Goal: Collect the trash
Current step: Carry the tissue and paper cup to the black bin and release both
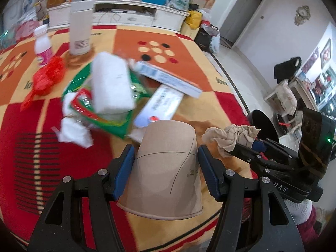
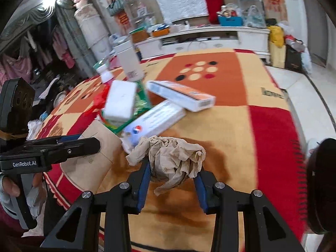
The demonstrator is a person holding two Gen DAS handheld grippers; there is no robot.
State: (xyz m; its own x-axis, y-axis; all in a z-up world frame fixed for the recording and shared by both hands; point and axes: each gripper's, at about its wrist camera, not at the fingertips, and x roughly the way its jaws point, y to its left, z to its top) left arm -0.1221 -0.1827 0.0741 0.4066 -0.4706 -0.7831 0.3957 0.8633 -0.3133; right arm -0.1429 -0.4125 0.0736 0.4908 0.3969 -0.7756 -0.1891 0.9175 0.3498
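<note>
The brown paper cup (image 1: 168, 168) sits upside down between the left tongs (image 1: 166, 168), blue pads pressed on its two sides, rim nearest the camera, a hold that looks meant to carry it off as trash. Just to its right, the right tongs (image 2: 174, 175) hold a crumpled beige tissue wad (image 2: 170, 155), jaws drawn narrow around the soft bundle, loose folds spilling over the pads. Both pieces hang above the near part of the desk (image 2: 273, 130), which is covered by a red, orange and cream blanket. Beyond them the rest of the litter waits: two long white cartons (image 1: 168, 77), a white foam block (image 1: 111, 84) on a green wrapper (image 1: 113, 124), a red plastic bag (image 1: 48, 75), torn white paper (image 1: 73, 130). Further back stand a small pink bottle (image 1: 43, 46) and a tall white canister (image 1: 80, 31). The desk's right edge drops to open tiled floor (image 2: 304, 96), so that side looks freest for swinging away.
</note>
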